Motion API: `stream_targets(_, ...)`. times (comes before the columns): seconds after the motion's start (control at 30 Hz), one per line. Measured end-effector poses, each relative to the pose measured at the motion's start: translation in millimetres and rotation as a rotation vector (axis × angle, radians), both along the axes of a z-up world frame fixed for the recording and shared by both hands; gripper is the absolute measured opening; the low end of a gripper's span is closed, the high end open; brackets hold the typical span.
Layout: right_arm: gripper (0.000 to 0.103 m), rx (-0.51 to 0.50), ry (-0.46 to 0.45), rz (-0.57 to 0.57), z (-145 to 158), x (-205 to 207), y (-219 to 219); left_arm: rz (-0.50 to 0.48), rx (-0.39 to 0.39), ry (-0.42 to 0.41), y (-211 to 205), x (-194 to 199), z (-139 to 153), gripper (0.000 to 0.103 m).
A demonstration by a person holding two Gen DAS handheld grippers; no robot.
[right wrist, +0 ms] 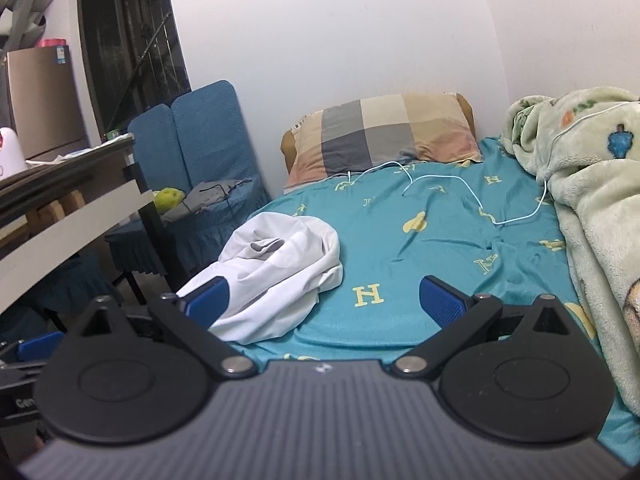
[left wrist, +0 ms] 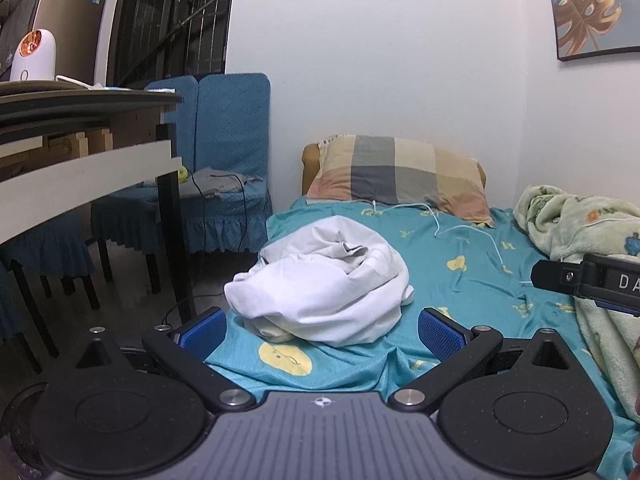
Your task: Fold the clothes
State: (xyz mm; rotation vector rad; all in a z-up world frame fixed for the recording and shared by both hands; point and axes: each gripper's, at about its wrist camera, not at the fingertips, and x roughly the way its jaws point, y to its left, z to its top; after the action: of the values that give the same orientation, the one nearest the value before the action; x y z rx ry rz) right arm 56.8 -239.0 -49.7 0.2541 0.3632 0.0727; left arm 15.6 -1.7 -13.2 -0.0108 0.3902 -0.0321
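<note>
A crumpled white garment lies in a heap on the teal bed sheet, near the bed's left edge. My left gripper is open, its blue pads either side of the heap's near end, a little short of it. In the right wrist view the same white garment lies left of centre. My right gripper is open over the teal bed sheet, its left pad in front of the cloth's edge. The right gripper's black body shows at the right edge of the left wrist view.
A checked pillow sits at the head of the bed with a white cable trailing over the sheet. A pale green fleece blanket is piled along the right side. A table and blue-covered chairs stand left of the bed.
</note>
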Motion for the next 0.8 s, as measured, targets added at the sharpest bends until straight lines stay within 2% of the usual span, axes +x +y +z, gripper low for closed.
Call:
stream_targets(0.2,0.103,-0.095,-0.058,-0.015,12,-8,6,-0.015,0.022,-0.005,-2,0,-2,0.103)
stream_targets(0.43,0.103,-0.083,-0.066,-0.031,19,-15,-4,-0.07,0.054,-0.006,-8,16,0,0.103)
stream_targets(0.63,0.103,-0.062,-0.003,-0.085,16,-14,-17,-0.137,0.112,0.041,-27,68,1,0.103)
stream_targets(0.8,0.103,-0.008,0.057,-0.107,8,-8,-27,-0.185,0.143,0.141,-48,126,-7,0.097)
